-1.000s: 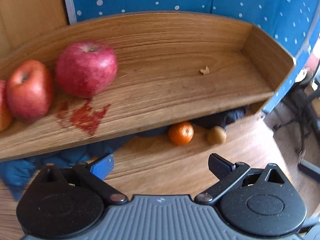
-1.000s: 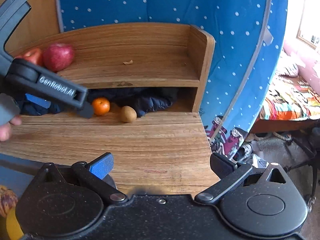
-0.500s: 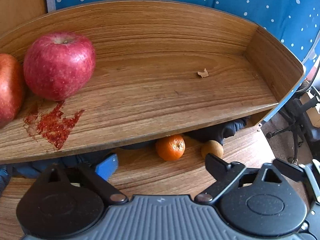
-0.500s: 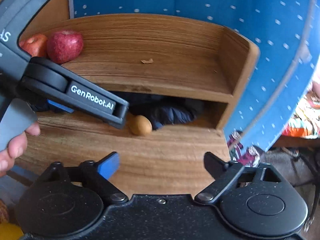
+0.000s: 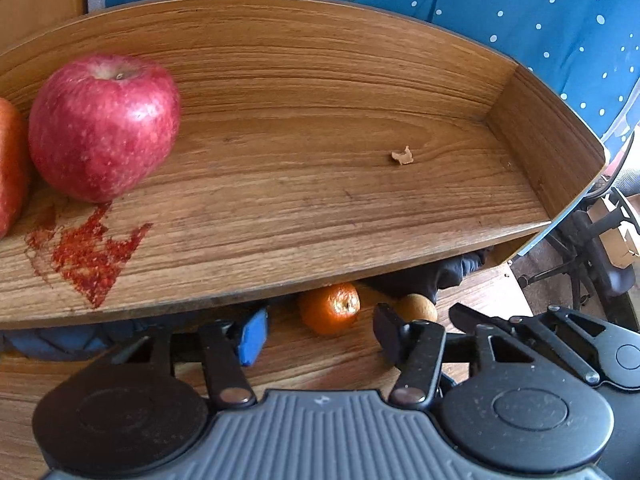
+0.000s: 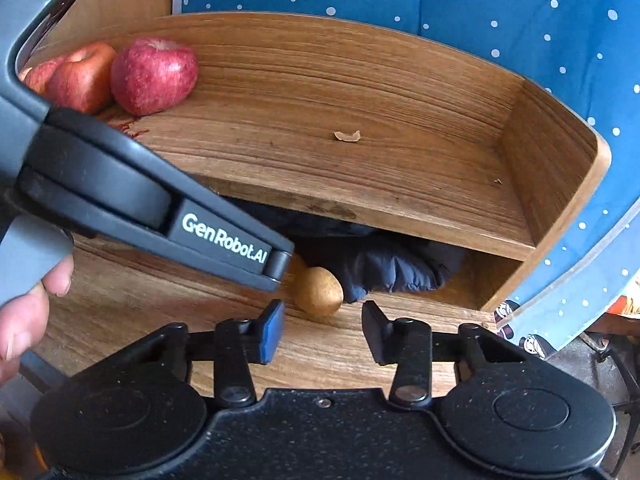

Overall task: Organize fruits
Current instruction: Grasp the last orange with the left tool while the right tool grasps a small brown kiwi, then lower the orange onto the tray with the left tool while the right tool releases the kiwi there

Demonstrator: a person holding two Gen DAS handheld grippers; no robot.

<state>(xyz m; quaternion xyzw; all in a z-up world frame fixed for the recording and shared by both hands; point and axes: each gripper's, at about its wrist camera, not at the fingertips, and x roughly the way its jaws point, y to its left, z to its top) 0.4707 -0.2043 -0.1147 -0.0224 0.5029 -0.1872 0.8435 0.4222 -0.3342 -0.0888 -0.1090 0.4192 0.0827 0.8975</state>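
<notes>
Holding both grippers low over the tabletop [image 6: 120, 312], I note the right gripper [image 6: 322, 330] has fingers apart and empty, the brown fruit [image 6: 319, 291] lying just ahead between them, its long axis crosswise. The left gripper [image 5: 320, 334], likewise apart and empty, faces the mandarin [image 5: 330, 307], slightly right of centre. Its housing reads "GenRobot.AI". Beyond, on the shelf [image 5: 320, 200], stand apples [image 6: 154, 76].
</notes>
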